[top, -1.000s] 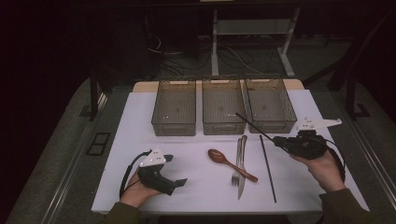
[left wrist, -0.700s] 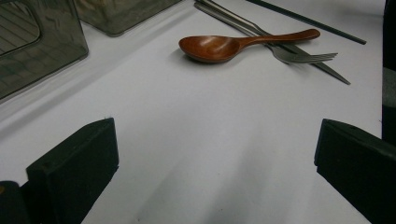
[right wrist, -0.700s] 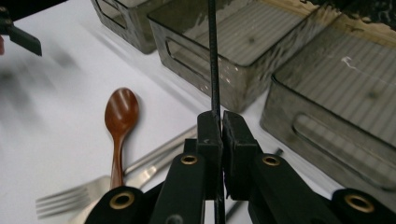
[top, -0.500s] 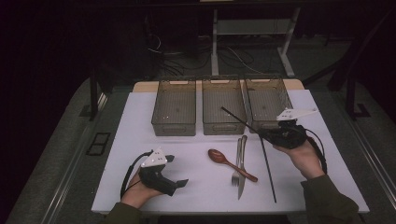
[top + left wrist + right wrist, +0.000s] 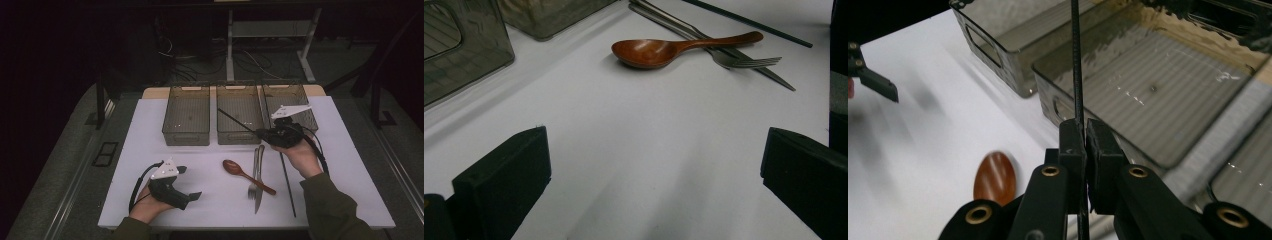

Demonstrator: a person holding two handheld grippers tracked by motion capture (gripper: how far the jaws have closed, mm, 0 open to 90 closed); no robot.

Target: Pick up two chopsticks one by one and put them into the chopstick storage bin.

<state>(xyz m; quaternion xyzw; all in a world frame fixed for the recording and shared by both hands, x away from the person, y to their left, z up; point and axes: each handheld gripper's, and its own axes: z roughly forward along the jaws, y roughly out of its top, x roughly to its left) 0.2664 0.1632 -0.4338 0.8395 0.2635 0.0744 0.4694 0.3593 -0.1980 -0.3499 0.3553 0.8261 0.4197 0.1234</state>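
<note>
I count three clear bins (image 5: pixel 186 116) in a row, two chopsticks, one knife (image 5: pixel 259 186), fork (image 5: pixel 253 175), wooden spoon (image 5: pixel 242 172). My right gripper (image 5: pixel 261 133) clamps one chopstick (image 5: pixel 236 121) over the middle bin; the other chopstick (image 5: pixel 288 186) lies on the mat. Left gripper (image 5: pixel 189 184) gapes, holding nothing.

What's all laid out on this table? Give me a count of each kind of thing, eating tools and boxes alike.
Clear bins: 3 (left, middle, right)
Black chopsticks: 2 (one lying on the table, one in the right gripper)
Wooden spoon: 1
Fork: 1
Knife: 1
Total: 8
</note>
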